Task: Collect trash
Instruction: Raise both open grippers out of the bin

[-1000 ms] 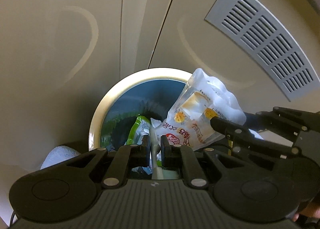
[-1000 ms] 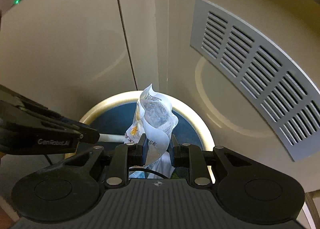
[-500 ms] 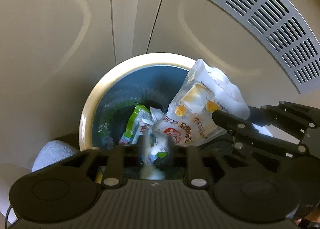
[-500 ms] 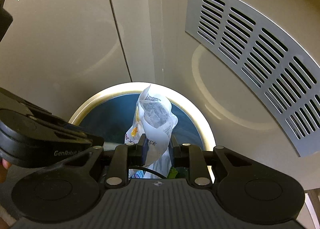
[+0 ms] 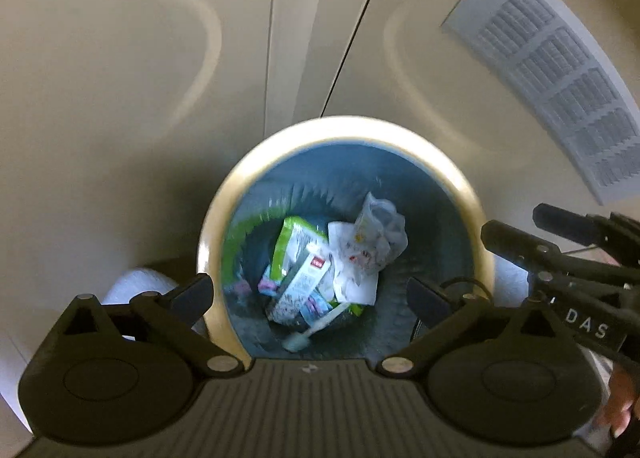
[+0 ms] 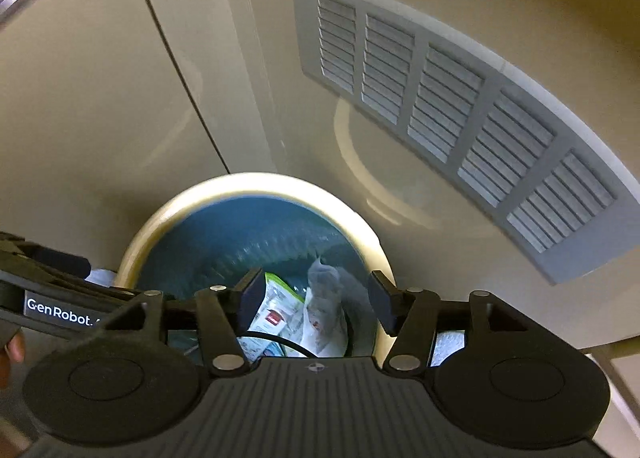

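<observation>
Blue-lined bin (image 5: pixel 460 193) has the wrappers (image 5: pixel 364 246); left gripper (image 5: pixel 310 294) and right gripper (image 6: pixel 316 298) both spread wide, so lift straight up, clear of the rim.

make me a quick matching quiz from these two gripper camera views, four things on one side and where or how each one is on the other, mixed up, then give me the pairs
Things:
1. left gripper
2. clear crumpled bag
3. slatted vent
4. green packet

Places or states:
A. on the wall panel, upper right
B. jaws open, above the bin
C. in the bin, right of the pile
D. in the bin, left of the pile

Pairs: 1-B, 2-C, 3-A, 4-D
</observation>
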Demonstrator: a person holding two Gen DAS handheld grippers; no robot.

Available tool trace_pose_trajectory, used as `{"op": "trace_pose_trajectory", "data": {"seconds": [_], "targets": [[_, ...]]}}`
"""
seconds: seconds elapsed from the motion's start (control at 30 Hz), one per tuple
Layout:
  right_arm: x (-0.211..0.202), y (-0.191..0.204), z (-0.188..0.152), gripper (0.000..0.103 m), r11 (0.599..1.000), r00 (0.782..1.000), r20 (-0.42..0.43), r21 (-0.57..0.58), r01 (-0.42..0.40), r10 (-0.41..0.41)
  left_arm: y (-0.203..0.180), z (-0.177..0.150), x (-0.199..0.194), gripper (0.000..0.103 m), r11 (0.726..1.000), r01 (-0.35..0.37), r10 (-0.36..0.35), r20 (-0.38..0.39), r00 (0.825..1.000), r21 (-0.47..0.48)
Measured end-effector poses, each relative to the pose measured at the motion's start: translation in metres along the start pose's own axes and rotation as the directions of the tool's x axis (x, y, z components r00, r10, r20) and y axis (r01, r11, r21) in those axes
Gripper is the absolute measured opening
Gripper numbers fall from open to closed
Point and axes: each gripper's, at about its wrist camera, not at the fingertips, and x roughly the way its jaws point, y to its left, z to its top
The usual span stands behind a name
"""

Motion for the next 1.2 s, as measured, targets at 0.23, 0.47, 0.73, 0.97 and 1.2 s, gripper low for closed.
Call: {"op": "trace_pose_trajectory", "data": {"seconds": [0.23, 0.47, 0.73, 0.97, 1.2], "targets": [[-0.073, 0.002, 0.002, 0.077, 0.996, 0.988, 0.132, -0.052, -0.074, 0.08, 0.0, -0.033, -0.081, 0.103, 1.0, -0.007, 0.002, 0.183, 0.983, 0.027], [-0.12, 0.014, -0.017, 0.083, 0.989, 0.971, 0.225, -0.136, -0.057, 0.087, -0.011, -0.061, -0.118, 0.103, 0.993, -0.109, 0.091, 0.298, 0.95, 0.046], [-0.129, 0.029, -0.028, 0.084, 0.984, 0.967, 0.247, -0.174, -0.024, 0.067, -0.014, -0.066, -0.137, 0.103, 0.987, -0.14, 0.104, 0.356, 0.929, 0.078], [-0.138, 0.033, -0.037, 0.085, 0.982, 0.964, 0.258, -0.188, -0.018, 0.067, -0.014, -0.07, -0.142, 0.103, 0.983, -0.157, 0.11, 0.382, 0.918, 0.095], [-0.14, 0.033, -0.038, 0.086, 0.981, 0.963, 0.261, -0.193, -0.017, 0.068, -0.014, -0.07, -0.142, 0.103, 0.983, -0.16, 0.117, 0.379, 0.918, 0.084]]}}
